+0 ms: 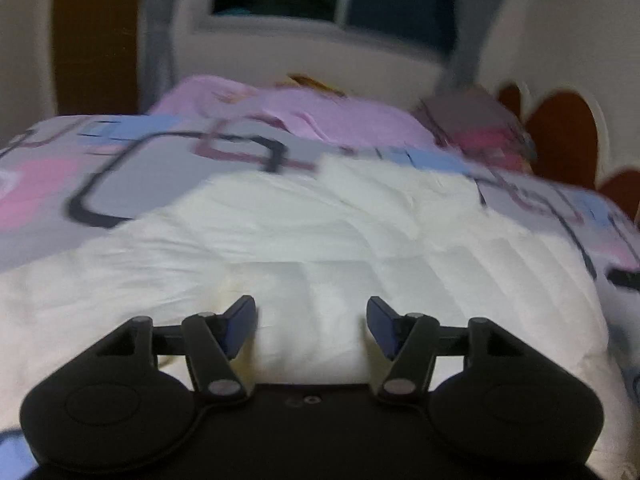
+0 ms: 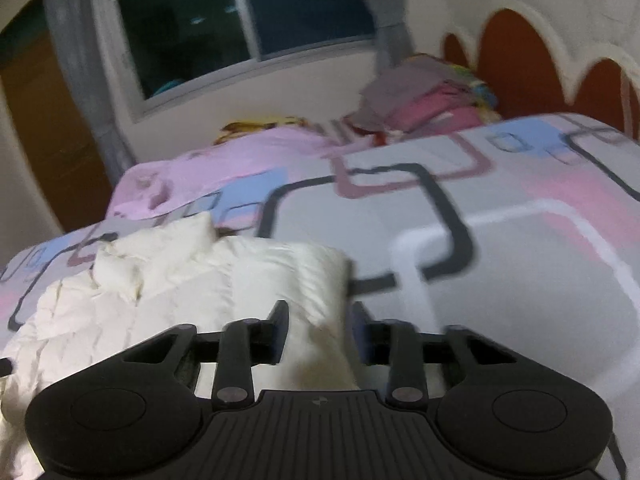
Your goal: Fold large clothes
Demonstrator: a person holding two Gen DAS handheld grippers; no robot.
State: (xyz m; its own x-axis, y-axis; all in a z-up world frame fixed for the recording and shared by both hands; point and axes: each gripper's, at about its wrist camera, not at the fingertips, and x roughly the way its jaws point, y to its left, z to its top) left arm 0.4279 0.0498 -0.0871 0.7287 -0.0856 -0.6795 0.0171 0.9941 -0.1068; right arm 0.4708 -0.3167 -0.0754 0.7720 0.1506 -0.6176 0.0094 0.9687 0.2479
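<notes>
A large cream-white garment [image 1: 320, 232] lies spread and wrinkled on the patterned bed cover [image 1: 132, 160]. My left gripper [image 1: 312, 324] is open, its jaws wide apart, with a raised fold of the white cloth between them. In the right wrist view the same white garment [image 2: 192, 280] lies to the left on the cover [image 2: 520, 248]. My right gripper [image 2: 320, 332] has its jaws partly apart around the garment's right edge; the cloth fills the gap between the pads.
A pink cloth [image 1: 304, 116] lies farther back on the bed. A stack of folded clothes [image 2: 432, 96] sits by the red scalloped headboard [image 2: 520, 64]. A window [image 2: 240, 20] with grey curtains and a wooden door [image 2: 48, 128] are behind.
</notes>
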